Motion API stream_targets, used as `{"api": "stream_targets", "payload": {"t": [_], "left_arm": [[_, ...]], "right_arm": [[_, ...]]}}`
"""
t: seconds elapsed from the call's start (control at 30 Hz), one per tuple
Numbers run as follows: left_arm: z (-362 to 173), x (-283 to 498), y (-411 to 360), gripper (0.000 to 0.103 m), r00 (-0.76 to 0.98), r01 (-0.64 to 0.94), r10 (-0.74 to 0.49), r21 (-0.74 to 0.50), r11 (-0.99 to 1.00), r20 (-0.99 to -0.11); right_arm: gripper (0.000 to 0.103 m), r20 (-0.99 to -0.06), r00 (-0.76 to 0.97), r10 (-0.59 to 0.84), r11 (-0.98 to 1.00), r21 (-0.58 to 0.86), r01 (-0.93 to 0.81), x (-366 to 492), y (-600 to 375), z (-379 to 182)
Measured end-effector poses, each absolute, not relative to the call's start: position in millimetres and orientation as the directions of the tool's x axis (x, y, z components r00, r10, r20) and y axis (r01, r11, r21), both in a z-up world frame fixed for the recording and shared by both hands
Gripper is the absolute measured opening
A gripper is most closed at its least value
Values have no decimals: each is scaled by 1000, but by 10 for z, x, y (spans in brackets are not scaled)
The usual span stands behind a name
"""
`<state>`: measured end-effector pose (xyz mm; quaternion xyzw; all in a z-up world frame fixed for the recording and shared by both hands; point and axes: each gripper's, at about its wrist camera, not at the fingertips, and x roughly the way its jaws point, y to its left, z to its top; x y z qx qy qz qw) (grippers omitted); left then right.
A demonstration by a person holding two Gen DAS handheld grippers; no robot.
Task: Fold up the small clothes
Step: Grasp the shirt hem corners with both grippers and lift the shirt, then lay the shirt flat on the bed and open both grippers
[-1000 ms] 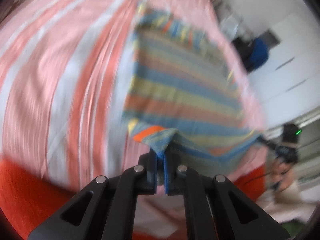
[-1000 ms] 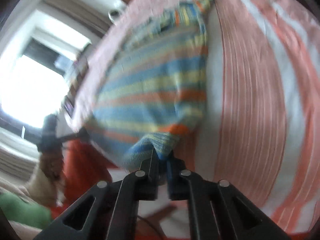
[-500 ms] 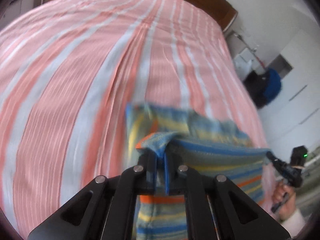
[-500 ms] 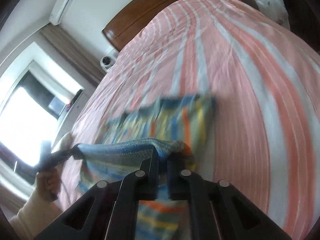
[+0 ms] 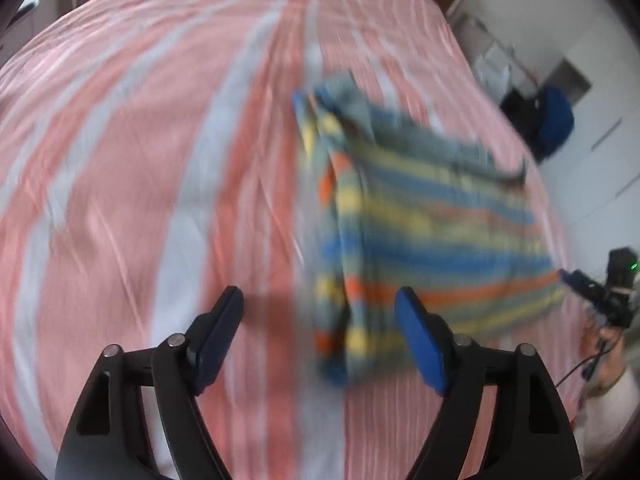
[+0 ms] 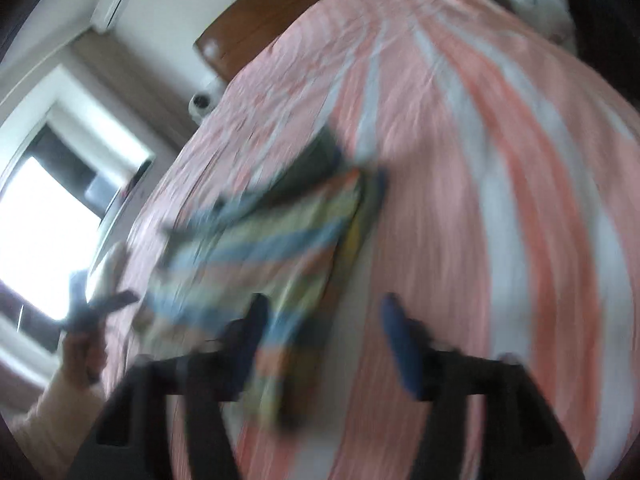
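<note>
Left wrist view: left gripper (image 5: pixel 318 328) wide open, empty; striped garment (image 5: pixel 424 240) lies folded on bedspread (image 5: pixel 120 160), ahead and right of its fingers. Right wrist view, blurred: right gripper (image 6: pixel 322 332) open, empty; garment ahead-left. Fold looks just released; next likely regrasp an edge for a second fold.

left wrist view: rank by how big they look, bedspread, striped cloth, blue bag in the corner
1. bedspread
2. striped cloth
3. blue bag, though it sits farther from the camera, so its true size is unsure.
</note>
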<state>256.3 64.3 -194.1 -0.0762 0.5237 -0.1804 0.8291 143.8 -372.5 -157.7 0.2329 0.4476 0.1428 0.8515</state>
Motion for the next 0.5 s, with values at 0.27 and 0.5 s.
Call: {"api": "stream_targets", "payload": {"t": [0.27, 0.5], "left_arm": [[-1925, 2442, 415, 3, 386, 261, -320, -230, 937, -865], [-1682, 1782, 738, 3, 277, 331, -438, -343, 879, -855]], "right_arm": [[7, -773, 468, 427, 877, 481, -6, 1430, -3320, -1882], [6, -786, 378, 489, 864, 495, -89, 911, -3371, -1552]]}}
